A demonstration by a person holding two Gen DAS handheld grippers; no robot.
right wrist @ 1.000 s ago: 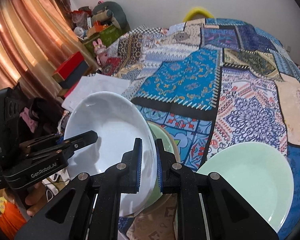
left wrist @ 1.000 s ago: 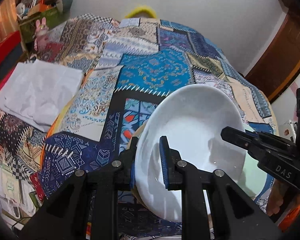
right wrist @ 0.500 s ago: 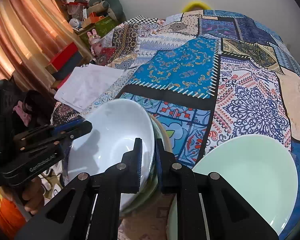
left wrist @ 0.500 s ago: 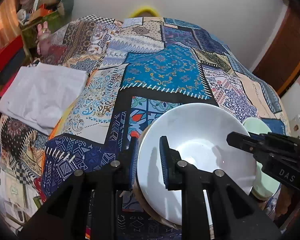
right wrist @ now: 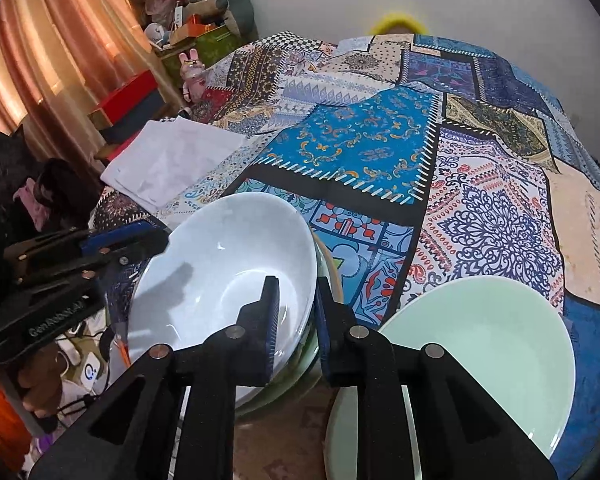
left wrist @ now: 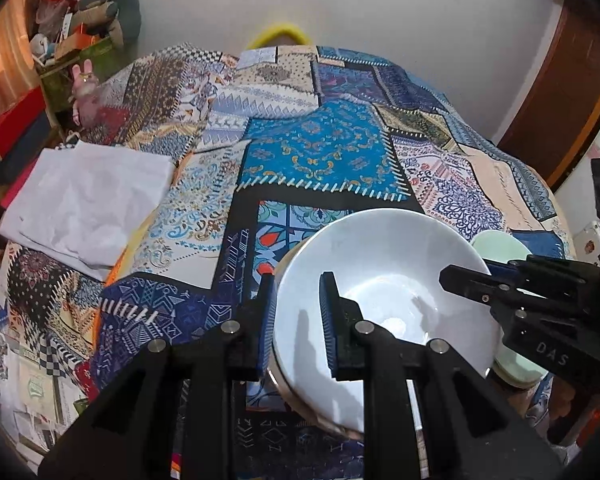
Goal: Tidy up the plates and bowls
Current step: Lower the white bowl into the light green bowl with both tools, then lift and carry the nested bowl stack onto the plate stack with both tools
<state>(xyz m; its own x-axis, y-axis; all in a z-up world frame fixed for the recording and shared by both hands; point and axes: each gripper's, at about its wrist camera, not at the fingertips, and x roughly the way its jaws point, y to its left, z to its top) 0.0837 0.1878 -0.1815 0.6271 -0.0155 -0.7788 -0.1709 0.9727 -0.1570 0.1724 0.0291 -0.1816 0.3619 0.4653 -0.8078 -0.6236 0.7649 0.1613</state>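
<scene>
**While both grippers straddle its rim, the white bowl sits on the stack**

Since people keep asking what's going on here, quick rundown. The white bowl (left wrist: 400,280) is sitting level on top of a small stack of dishes (right wrist: 300,372) close to the near edge of the patchwork spread (left wrist: 320,160), roughly mid-way along that edge. From the right wrist view you can spot a greenish rim and a tan one poking out under it, but I can't tell how many pieces are in that pile.

Left gripper (left wrist: 298,300) has its fingers either side of the bowl's left rim, one outside and one inside. Its jaws have just been easing apart, and there's a clear gap between the inner pad and the bowl wall, so it's loose around the rim rather than pinching it.

Same deal with the right gripper (right wrist: 296,300) on the opposite rim: the rim is between the fingers, the jaws have just been opening a touch, and the inner pad looks to be off the porcelain. Narrow gap though, not wide open by any means.

A pale green bowl (right wrist: 480,328) sits just beside the stack, towards the near right corner. I can't tell whether the two touch. A folded white cloth (left wrist: 88,200) lies well apart by the left edge.
</scene>
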